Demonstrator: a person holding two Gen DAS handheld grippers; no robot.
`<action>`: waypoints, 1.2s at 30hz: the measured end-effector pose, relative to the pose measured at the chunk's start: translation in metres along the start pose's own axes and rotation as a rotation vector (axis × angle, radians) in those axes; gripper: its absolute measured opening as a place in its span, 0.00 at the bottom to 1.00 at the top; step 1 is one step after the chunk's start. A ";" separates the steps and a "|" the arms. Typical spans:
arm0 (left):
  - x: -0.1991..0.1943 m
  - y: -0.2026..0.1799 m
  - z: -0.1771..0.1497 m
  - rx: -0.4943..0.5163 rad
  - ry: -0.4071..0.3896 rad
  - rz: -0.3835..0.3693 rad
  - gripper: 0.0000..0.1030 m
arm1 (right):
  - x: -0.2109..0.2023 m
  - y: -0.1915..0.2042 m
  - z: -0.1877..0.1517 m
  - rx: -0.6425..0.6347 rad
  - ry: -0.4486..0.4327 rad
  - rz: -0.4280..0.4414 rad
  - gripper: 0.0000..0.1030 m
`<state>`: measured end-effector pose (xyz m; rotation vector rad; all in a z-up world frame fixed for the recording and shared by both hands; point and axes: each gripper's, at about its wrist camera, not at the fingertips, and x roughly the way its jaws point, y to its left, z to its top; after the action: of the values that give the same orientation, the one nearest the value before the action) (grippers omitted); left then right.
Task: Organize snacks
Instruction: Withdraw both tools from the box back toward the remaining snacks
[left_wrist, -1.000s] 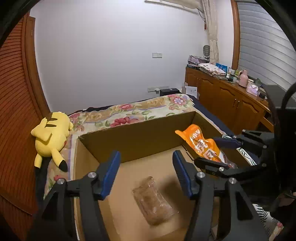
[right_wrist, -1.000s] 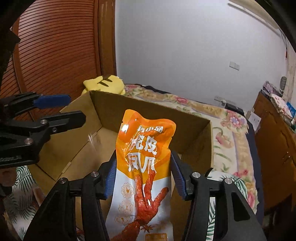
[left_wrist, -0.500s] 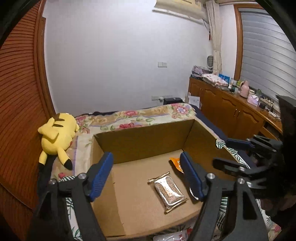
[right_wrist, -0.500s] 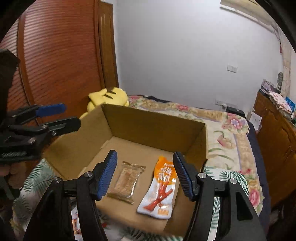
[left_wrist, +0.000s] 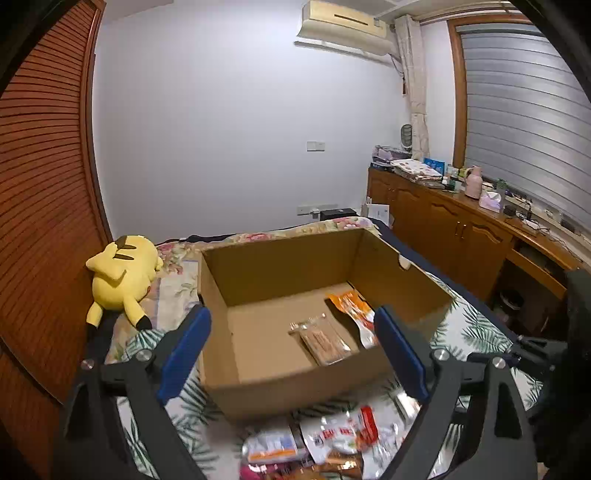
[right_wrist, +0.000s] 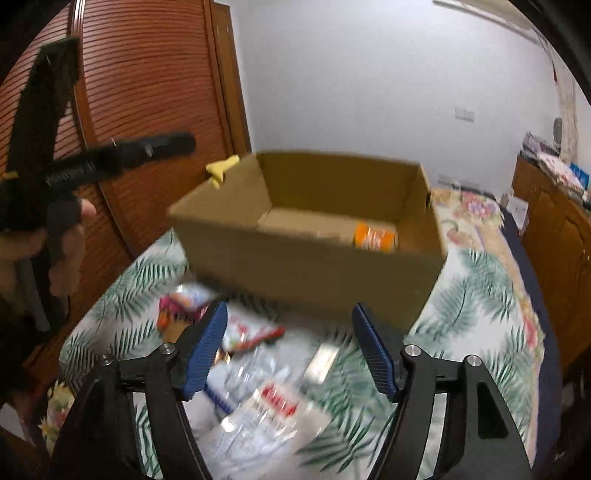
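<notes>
An open cardboard box (left_wrist: 280, 384) (right_wrist: 310, 266) stands on the bed. On its floor lie a clear packet of brown snack (left_wrist: 323, 339) and an orange packet (left_wrist: 354, 308) (right_wrist: 373, 238). A heap of loose snack packets (left_wrist: 332, 446) (right_wrist: 258, 398) lies on the leaf-print sheet in front of the box. My left gripper (left_wrist: 291, 354) hovers before the box's near wall, jaws opening, nothing between them. My right gripper (right_wrist: 290, 350) hangs above the heap, jaws opening and empty. In the right wrist view the left gripper's black body (right_wrist: 122, 155) shows at the left, held by a hand (right_wrist: 55, 229).
A yellow plush toy (left_wrist: 118, 277) lies left of the box by the slatted wooden door (left_wrist: 40, 184). A wooden cabinet (left_wrist: 461, 236) with clutter on top runs along the right wall. The floral bedspread (right_wrist: 476, 214) stretches behind and right of the box.
The right gripper let the orange packet drop into the box and the brown packet lies there too. Both grippers opened wider and drew back from the box, so the heap of packets came into view.
</notes>
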<state>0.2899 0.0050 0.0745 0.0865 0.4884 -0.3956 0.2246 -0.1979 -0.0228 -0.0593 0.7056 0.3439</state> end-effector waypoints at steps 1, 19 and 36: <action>-0.005 -0.003 -0.007 0.004 0.004 -0.005 0.89 | 0.001 0.004 -0.007 -0.002 0.010 -0.010 0.71; -0.042 -0.017 -0.099 0.000 0.093 0.007 0.89 | 0.021 0.020 -0.082 0.135 0.143 -0.026 0.72; -0.036 -0.007 -0.147 -0.082 0.157 -0.016 0.89 | 0.035 0.023 -0.097 0.141 0.193 -0.060 0.73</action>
<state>0.1938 0.0364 -0.0377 0.0347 0.6600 -0.3852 0.1814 -0.1824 -0.1181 0.0207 0.9161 0.2322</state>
